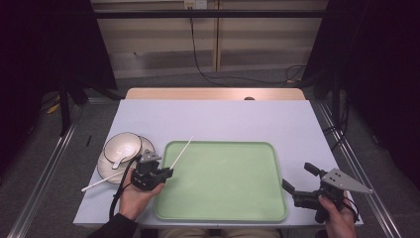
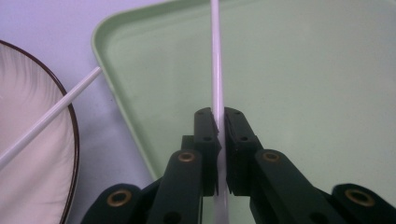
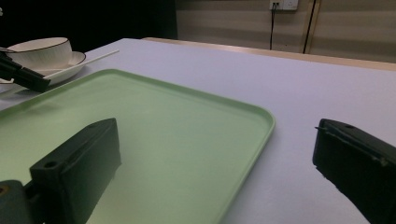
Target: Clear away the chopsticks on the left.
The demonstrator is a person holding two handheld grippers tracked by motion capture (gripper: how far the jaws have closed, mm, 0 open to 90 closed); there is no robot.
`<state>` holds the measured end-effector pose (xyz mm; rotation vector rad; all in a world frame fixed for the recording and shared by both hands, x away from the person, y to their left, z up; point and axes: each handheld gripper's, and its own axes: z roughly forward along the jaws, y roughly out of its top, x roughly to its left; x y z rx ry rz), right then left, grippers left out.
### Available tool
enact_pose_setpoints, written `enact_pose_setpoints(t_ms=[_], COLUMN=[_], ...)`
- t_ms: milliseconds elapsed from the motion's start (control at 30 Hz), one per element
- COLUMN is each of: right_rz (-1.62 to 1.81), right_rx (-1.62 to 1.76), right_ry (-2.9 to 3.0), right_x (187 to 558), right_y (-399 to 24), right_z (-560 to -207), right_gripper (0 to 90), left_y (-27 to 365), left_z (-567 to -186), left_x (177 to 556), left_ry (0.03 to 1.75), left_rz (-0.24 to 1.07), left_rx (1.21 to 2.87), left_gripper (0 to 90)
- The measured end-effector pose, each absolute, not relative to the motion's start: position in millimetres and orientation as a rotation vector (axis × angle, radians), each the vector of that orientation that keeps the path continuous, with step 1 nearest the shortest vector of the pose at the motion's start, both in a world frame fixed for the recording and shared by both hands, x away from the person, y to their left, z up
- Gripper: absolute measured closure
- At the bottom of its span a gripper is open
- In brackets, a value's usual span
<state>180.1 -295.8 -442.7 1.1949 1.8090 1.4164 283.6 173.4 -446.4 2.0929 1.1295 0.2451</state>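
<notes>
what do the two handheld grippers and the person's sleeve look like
Both are black with two jointed jaws. The left gripper has brass-coloured pivot pins, a grey plate on top and a black cable trailing toward the person. The right gripper carries a grey three-cornered plate with small holes. The left sleeve is dark.

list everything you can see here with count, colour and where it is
tray: 1, pale green, middle of the table near the front edge
chopsticks: 2, white; one clamped in the left gripper, reaching out over the tray's left part; the other lying on the table left of the tray, its far end against the saucer
bowl: 1, white with dark rim, on the saucer at the table's left
saucer: 1, white with dark rim, under the bowl
spoon: 1, white, resting in the bowl
table: 1, pale lilac-grey top
left gripper: 1, black, shut on a chopstick at the tray's left edge
right gripper: 1, black, jaws wide apart, right of the tray
hands: 2, one on the left gripper, one on the right
</notes>
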Motion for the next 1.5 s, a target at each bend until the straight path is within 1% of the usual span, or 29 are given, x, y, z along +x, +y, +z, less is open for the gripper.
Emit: enact_pose_setpoints(t_ms=[33,100,133,267,333,367,400,433,600,767,800,867,1033,1200,1267,1333,1367,1500], right_rz=[1.417,1.415,1.415,1.414,1.414,1.414,1.414,1.412,1.415,1.412,1.415,1.415,1.415,1.415,1.415,1.417,1.415,1.418], right_rx=[1.194,1.189,1.189,1.186,1.184,1.186,1.186,1.188,1.19,1.19,1.191,1.191,1.19,1.191,1.188,1.189,1.189,1.189], right_ry=[1.807,1.81,1.81,1.81,1.811,1.811,1.811,1.808,1.812,1.815,1.814,1.813,1.814,1.814,1.817,1.815,1.816,1.816], right_x=[180,181,181,181,180,180,180,180,181,181,181,181,181,181,181,181,181,180], right_y=[-296,-296,-296,-296,-296,-296,-296,-296,-296,-296,-296,-296,-296,-296,-296,-296,-296,-296], right_z=[-443,-443,-443,-443,-443,-443,-443,-443,-444,-444,-443,-443,-443,-444,-444,-443,-443,-443], right_gripper=[0.6,0.7,0.7,0.6,0.6,0.6,0.6,0.6,0.7,0.7,0.7,0.7,0.7,0.7,0.7,0.7,0.7,0.7], left_y=[172,172,170,167,166,167,167,166,167,167,167,166,161,155,153,153,154,153], left_z=[-447,-449,-450,-453,-457,-459,-459,-460,-465,-465,-465,-465,-464,-463,-464,-464,-464,-464], left_x=[283,284,284,285,287,288,288,288,289,289,288,287,287,285,283,283,283,283], left_ry=[1.142,1.139,1.147,1.171,1.212,1.214,1.214,1.235,1.268,1.293,1.32,1.319,1.402,1.423,1.432,1.434,1.437,1.432], left_rz=[0.257,0.23,0.254,0.248,0.233,0.204,0.204,0.192,0.215,0.205,0.222,0.23,0.245,0.266,0.294,0.296,0.277,0.297], left_rx=[2.093,2.114,2.121,2.127,2.114,2.118,2.118,2.091,2.103,2.083,2.072,2.079,2.045,2.045,2.033,2.032,2.024,2.032], left_gripper=[85.1,85.1,85.1,85.1,85.0,85.0,85.0,85.0,85.0,84.9,84.9,84.9,84.8,84.8,84.8,84.8,84.7,84.5])
